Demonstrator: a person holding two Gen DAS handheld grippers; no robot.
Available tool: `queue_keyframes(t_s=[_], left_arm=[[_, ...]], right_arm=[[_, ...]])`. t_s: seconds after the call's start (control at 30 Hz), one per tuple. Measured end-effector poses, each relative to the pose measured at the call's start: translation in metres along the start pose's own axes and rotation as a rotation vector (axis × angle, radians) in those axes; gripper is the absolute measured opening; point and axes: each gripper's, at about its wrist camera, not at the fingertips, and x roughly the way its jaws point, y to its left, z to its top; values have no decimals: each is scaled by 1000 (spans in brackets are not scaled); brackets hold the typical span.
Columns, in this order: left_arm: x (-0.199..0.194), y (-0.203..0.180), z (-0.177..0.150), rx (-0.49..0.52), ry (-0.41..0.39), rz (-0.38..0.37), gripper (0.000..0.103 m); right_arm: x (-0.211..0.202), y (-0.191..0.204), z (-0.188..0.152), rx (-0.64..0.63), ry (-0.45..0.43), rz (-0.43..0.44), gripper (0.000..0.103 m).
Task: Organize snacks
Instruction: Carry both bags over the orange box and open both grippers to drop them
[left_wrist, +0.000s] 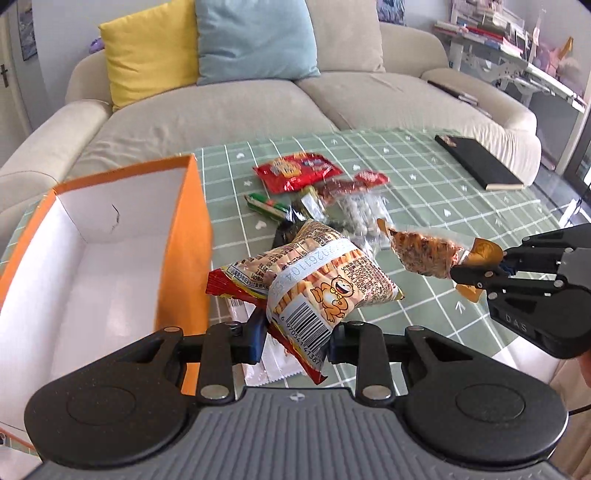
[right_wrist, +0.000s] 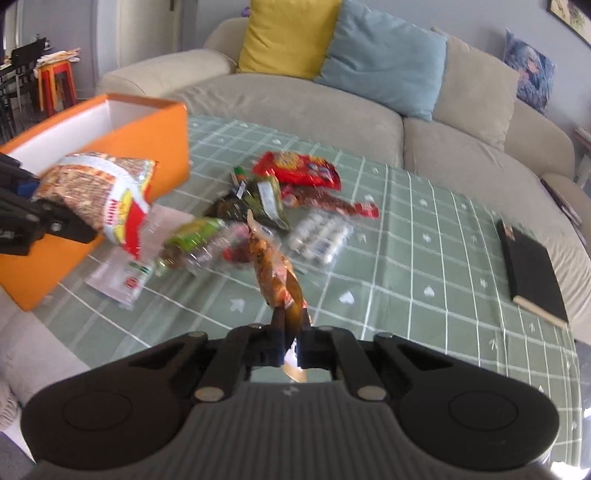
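My left gripper (left_wrist: 297, 341) is shut on a fries snack bag (left_wrist: 317, 280) with a cartoon and barcode, held above the table just right of the open orange box (left_wrist: 181, 236). The box's white inside shows nothing in it. My right gripper (right_wrist: 291, 332) is shut on the gold end of a brown snack packet (right_wrist: 271, 269), lifted above the table. It shows in the left wrist view (left_wrist: 424, 253) at the right. More snacks lie in a pile on the table: a red bag (left_wrist: 295, 171), a clear bag of white balls (left_wrist: 360, 214), a green stick pack (left_wrist: 264, 206).
The table has a green grid cloth (left_wrist: 424, 177). A black book (left_wrist: 480, 164) lies at its far right. A beige sofa (left_wrist: 221, 110) with a yellow cushion and a blue cushion stands behind the table. A flat white packet (right_wrist: 118, 277) lies by the box.
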Motion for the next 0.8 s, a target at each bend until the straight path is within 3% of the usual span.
queue_keyframes(t_s=[0.4,0.6,0.8], left_arm=[[-38,41,17,-89,-88,56,34],[-45,85,23,-173,-88,140,33],[-42,129,19,-241,-42,215,33]], right_arm=[[-48,40,60,-119,-166,46,0],[-51,64,102,-110,-207,133,0],[-44,95,144,-40,-212,277,1]])
